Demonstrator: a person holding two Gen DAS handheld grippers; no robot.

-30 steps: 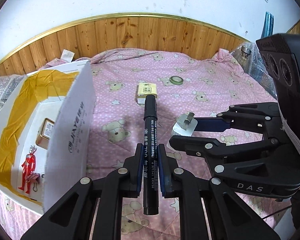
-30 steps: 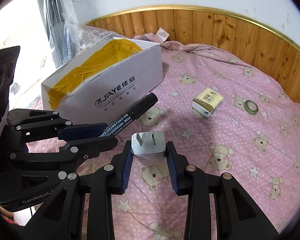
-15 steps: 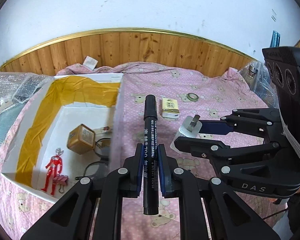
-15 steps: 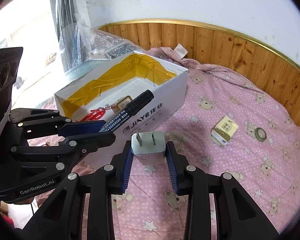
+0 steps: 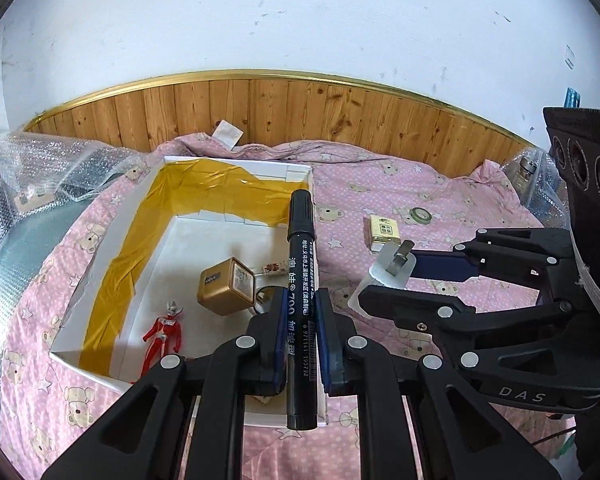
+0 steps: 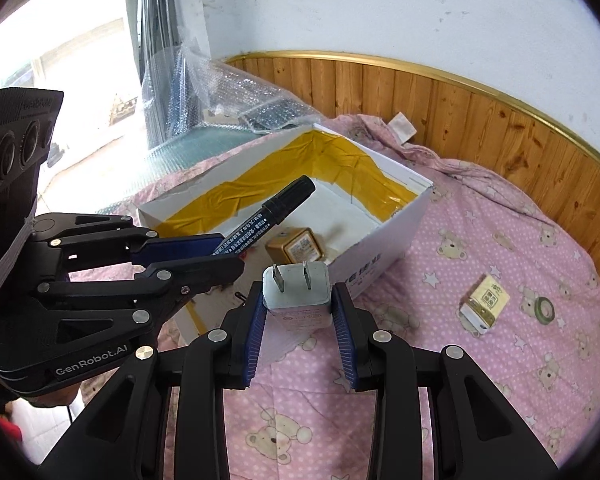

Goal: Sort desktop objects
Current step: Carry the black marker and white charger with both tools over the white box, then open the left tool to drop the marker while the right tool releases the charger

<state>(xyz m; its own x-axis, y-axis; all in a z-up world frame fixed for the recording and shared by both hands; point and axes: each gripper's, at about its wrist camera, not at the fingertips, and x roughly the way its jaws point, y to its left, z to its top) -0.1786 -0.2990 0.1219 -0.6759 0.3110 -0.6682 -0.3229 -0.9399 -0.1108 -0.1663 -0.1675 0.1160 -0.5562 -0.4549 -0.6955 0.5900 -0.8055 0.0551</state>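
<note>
Left gripper up over the white box, fingers pinching the black marker, cap pointing forward above the box's right wall. Right gripper alongside, fingers clamped on the white plug adapter, prongs forward, near the box's corner. Inside the box: a gold cube, a red figure, something dark beneath the marker, hard to make out. Out on the pink bedspread, a small yellow pack and a tape roll.
</note>
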